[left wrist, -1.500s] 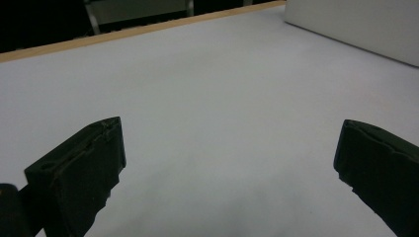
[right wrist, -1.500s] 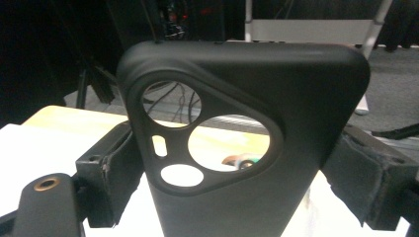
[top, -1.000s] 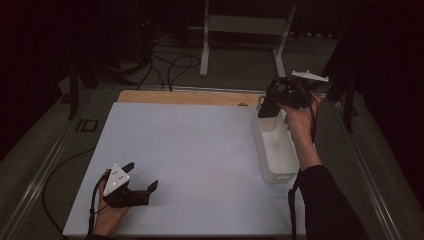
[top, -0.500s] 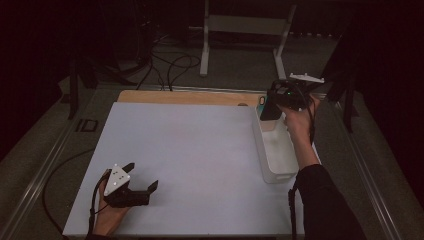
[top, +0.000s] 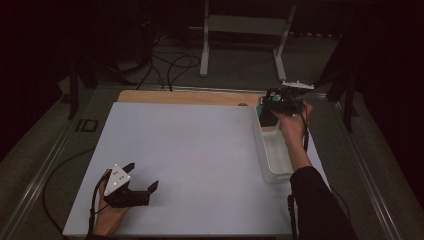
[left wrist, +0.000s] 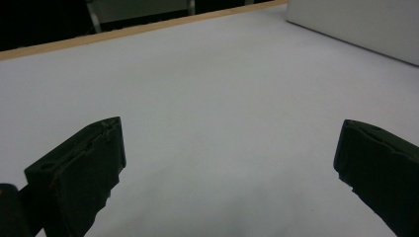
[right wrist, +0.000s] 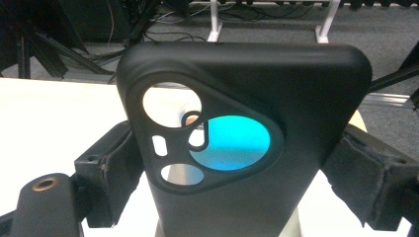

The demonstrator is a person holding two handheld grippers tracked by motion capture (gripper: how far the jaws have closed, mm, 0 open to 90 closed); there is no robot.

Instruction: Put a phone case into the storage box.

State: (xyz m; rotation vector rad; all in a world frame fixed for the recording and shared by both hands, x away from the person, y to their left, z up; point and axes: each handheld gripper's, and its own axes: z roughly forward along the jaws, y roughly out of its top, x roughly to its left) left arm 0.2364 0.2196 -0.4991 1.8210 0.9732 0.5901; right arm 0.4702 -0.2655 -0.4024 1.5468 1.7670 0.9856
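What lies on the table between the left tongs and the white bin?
Nothing: in the high view, the white tabletop is bare between the left tongs and the white bin. The left gripper view shows the same bare surface.

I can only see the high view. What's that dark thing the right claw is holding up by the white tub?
Observer: In the right gripper view it's a black matte phone case. The right claw pinches its two sides.
Child: Does it have holes?
Observer: Yes. The camera cut-out has several holes, and one shows turquoise.
Child: Is the left claw holding anything?
Observer: No. In the left gripper view the left claw stands wide open over the white tabletop.
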